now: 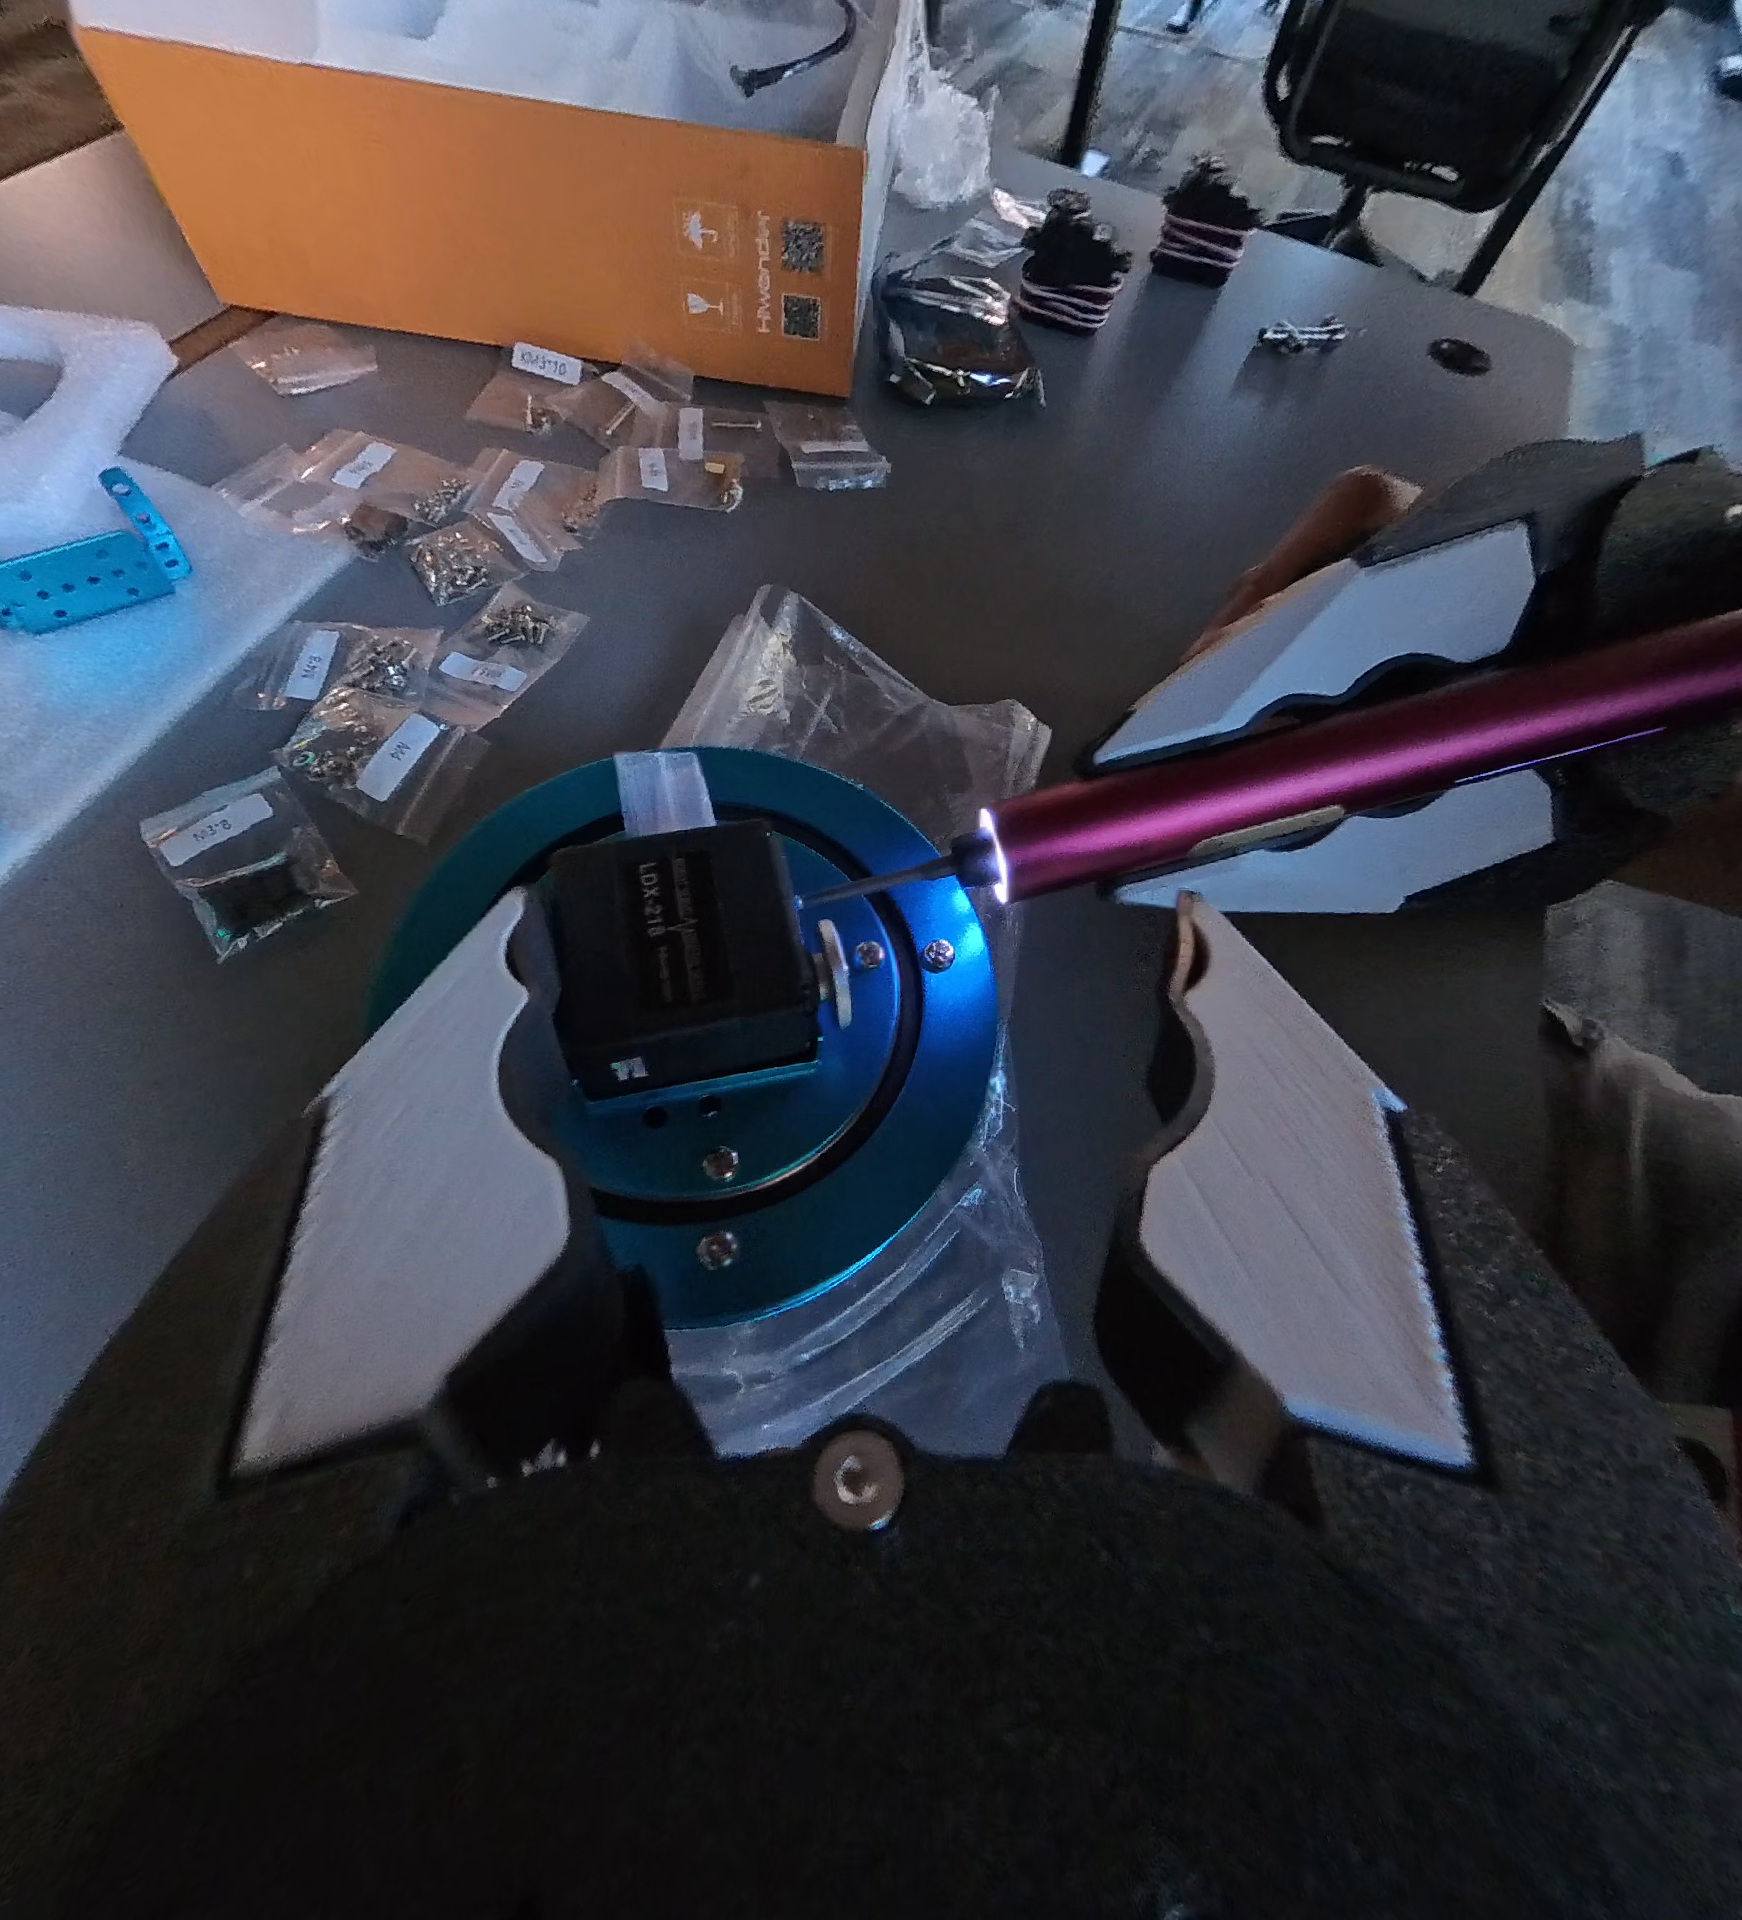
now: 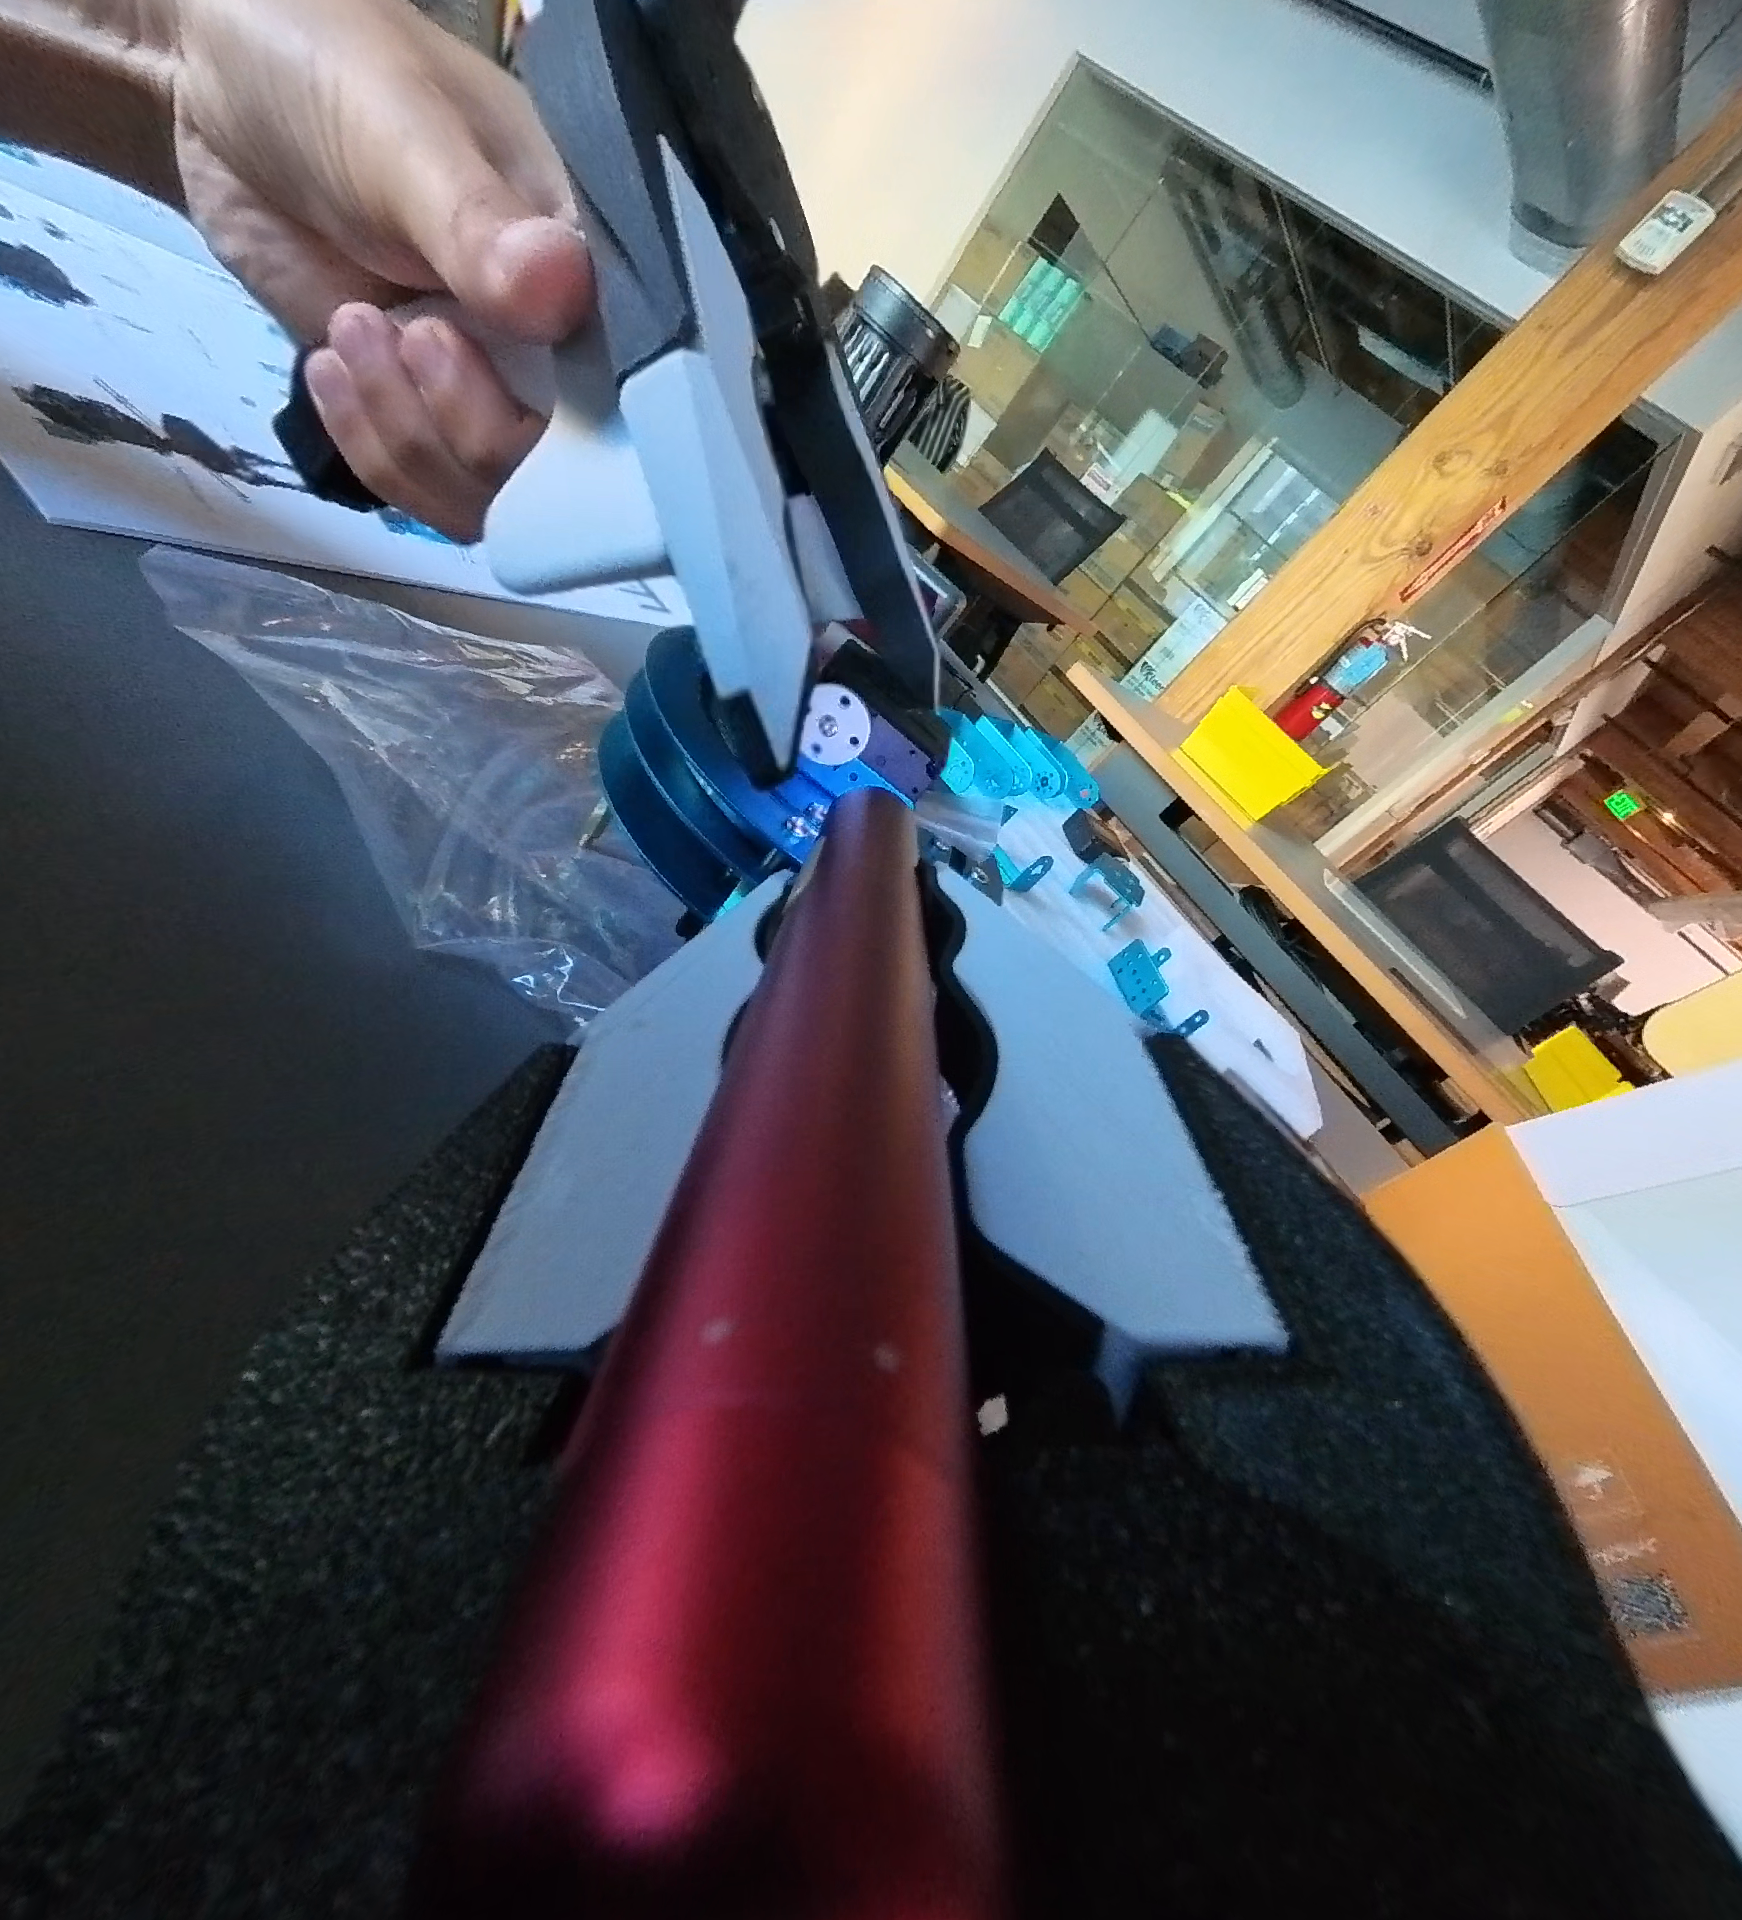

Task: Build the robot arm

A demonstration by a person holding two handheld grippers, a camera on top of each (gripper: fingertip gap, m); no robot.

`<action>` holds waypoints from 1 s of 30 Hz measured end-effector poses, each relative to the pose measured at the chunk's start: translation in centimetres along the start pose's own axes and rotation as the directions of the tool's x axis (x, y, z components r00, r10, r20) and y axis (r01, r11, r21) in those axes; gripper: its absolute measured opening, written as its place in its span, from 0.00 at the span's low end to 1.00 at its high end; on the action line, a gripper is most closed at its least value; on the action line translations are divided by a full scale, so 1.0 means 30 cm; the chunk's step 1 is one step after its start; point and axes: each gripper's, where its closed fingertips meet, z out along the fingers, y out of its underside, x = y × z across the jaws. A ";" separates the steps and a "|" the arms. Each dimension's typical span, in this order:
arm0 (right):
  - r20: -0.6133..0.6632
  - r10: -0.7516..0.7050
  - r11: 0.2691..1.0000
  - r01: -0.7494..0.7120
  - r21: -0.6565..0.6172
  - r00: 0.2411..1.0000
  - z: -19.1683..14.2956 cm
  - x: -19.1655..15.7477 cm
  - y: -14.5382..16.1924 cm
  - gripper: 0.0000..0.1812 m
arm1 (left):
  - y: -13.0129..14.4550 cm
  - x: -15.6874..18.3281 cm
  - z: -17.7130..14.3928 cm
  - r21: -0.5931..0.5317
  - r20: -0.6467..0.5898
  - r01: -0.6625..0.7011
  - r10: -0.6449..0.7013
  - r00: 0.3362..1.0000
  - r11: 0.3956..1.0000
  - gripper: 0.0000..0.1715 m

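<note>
A black servo (image 1: 680, 956) stands on a round blue metal base (image 1: 908, 1091), which rests on a clear plastic bag (image 1: 846, 686) on the dark table. My left gripper (image 1: 846, 914) is open, its fingers straddling the base and servo, with the left fingertip close beside the servo. It also shows in the right wrist view (image 2: 836, 717), held by a hand (image 2: 379, 208). My right gripper (image 2: 846, 894) is shut on a magenta electric screwdriver (image 2: 794, 1351). In the left wrist view the screwdriver (image 1: 1366, 769) comes in from the right, its light on and its bit tip at the servo's right side.
An orange open box (image 1: 493, 208) stands at the back. Several small bags of screws (image 1: 410, 582) lie left of the base. White foam (image 1: 36, 416) at the left holds blue brackets (image 1: 56, 582). Two more servos (image 1: 1069, 270) and a black bag (image 1: 950, 332) sit behind. A printed sheet (image 2: 67, 312) lies beyond.
</note>
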 end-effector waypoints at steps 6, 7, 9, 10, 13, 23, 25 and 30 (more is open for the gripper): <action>-0.004 -0.015 1.000 0.015 -0.004 1.000 0.000 -0.004 -0.001 0.12 | 0.010 -0.002 0.022 -0.037 0.110 -0.036 0.040 0.993 0.999 0.71; -0.004 -0.012 1.000 0.012 -0.004 1.000 0.000 -0.004 -0.001 0.12 | 0.004 -0.001 0.021 -0.023 0.099 -0.018 0.020 0.995 1.000 0.71; -0.001 -0.005 1.000 0.005 -0.003 1.000 0.001 -0.003 0.000 0.12 | -0.005 0.000 0.018 0.000 0.081 0.016 -0.016 0.997 1.000 0.71; -0.003 -0.007 1.000 0.007 -0.003 1.000 0.001 -0.004 0.000 0.12 | -0.007 0.000 0.018 0.006 0.081 0.020 -0.021 0.996 1.000 0.71; -0.008 -0.019 1.000 0.019 -0.007 1.000 0.002 -0.005 -0.001 0.12 | -0.006 0.001 0.018 0.007 0.082 0.016 -0.017 0.996 1.000 0.71; -0.006 -0.008 1.000 0.008 -0.010 1.000 0.004 -0.006 0.001 0.12 | -0.006 0.003 0.022 0.013 0.092 0.001 -0.002 0.996 1.000 0.73; -0.008 0.001 1.000 -0.001 -0.015 1.000 0.004 -0.006 0.001 0.12 | -0.008 0.004 0.024 0.014 0.097 0.002 -0.004 0.995 1.000 0.73; -0.010 0.005 1.000 -0.006 -0.026 1.000 0.002 -0.008 -0.001 0.11 | -0.017 0.008 0.021 0.024 0.112 -0.031 0.028 0.993 0.999 0.72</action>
